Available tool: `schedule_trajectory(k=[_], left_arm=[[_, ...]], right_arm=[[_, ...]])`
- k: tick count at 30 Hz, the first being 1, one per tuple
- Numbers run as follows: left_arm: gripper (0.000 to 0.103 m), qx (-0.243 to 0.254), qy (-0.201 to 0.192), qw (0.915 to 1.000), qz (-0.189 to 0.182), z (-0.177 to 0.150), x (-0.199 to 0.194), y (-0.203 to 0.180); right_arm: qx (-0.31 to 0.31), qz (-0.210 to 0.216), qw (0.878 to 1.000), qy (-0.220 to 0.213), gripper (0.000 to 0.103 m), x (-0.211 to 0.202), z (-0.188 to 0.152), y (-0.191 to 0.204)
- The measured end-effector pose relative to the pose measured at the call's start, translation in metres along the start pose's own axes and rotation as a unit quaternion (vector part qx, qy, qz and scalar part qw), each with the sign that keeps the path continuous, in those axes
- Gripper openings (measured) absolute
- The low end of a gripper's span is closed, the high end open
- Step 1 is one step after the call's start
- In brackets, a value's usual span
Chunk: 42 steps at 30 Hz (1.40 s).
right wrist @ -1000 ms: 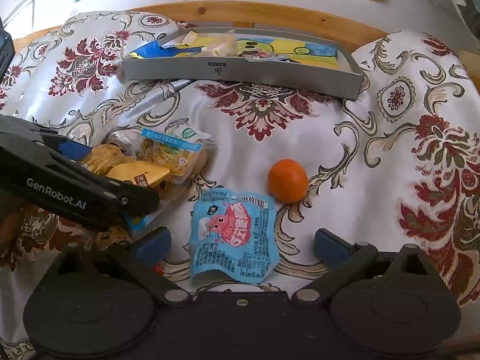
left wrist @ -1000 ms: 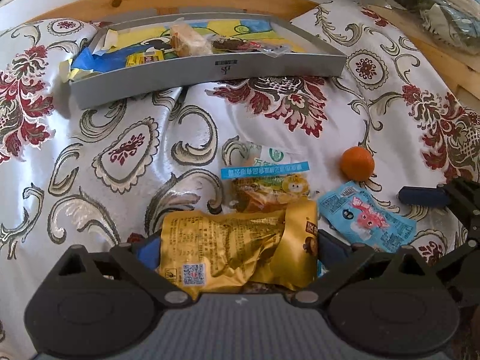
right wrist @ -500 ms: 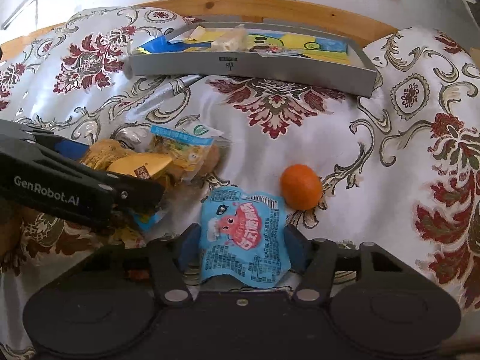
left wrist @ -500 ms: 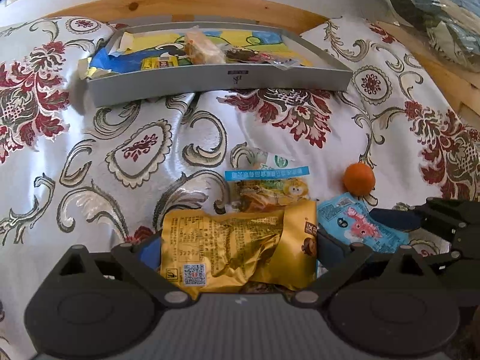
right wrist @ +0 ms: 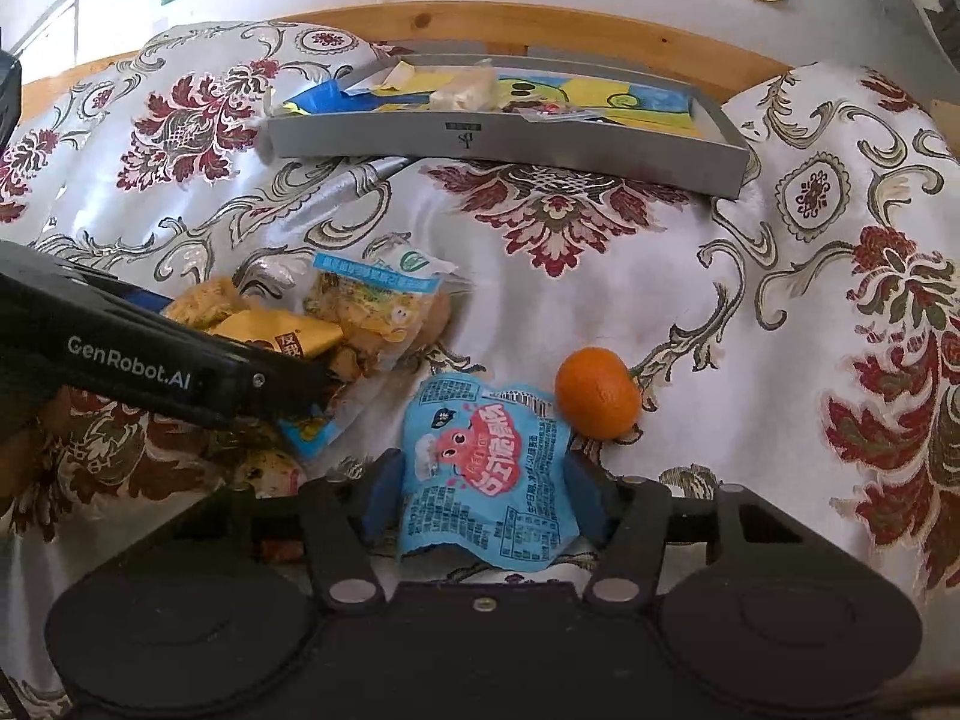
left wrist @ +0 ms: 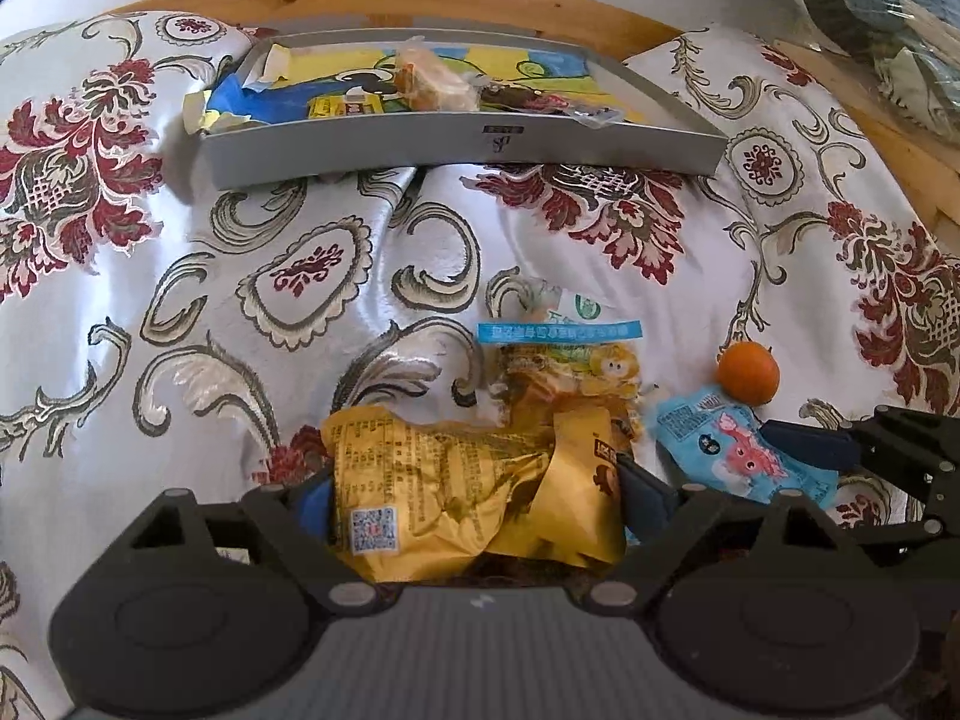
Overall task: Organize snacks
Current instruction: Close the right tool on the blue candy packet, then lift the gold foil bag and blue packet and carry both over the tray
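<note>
A grey tray of snacks is set at the far edge of a floral cloth, against a wooden rail. Well in front of the tray, a crumpled gold snack packet is pinched between the blue pads of the left gripper. Right of it, also well short of the tray, a light blue snack packet is clamped by the right gripper. A small orange is seen touching the blue packet's far right corner. A clear packet with a blue band lies just beyond the gold one, between it and the tray.
</note>
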<state>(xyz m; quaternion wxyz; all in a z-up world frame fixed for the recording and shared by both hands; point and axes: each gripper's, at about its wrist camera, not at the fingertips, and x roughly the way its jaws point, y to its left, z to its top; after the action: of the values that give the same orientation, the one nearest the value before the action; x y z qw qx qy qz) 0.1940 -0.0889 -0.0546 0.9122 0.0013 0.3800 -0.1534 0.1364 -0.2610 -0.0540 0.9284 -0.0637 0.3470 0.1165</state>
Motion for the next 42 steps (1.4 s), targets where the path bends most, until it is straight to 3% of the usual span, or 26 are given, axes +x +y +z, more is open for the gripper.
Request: schedule_trajectory(k=[10, 17, 30, 36, 42], left_arm=[[0.086, 0.003, 0.005, 1.0, 0.001, -0.002, 0.001, 0.001], [0.076, 0.006, -0.002, 0.9999, 0.01, -0.005, -0.004, 0.0], [0.074, -0.005, -0.035, 0.9992, 0.017, -0.004, -0.02, 0.002], [0.074, -0.006, -0.054, 0.9984, 0.016, 0.009, -0.026, 0.003], [0.074, -0.01, -0.071, 0.9974, 0.01, 0.037, -0.025, 0.009]], right_arm=[[-0.002, -0.005, 1.0, -0.004, 0.059, -0.003, -0.005, 0.003], [0.002, -0.006, 1.0, -0.011, 0.058, -0.006, -0.006, 0.003], [-0.014, -0.008, 0.999, -0.031, 0.058, -0.02, -0.006, 0.012], [-0.032, 0.002, 0.998, -0.058, 0.058, -0.031, 0.001, 0.018], [-0.04, 0.013, 0.996, -0.078, 0.058, -0.033, 0.029, 0.011]])
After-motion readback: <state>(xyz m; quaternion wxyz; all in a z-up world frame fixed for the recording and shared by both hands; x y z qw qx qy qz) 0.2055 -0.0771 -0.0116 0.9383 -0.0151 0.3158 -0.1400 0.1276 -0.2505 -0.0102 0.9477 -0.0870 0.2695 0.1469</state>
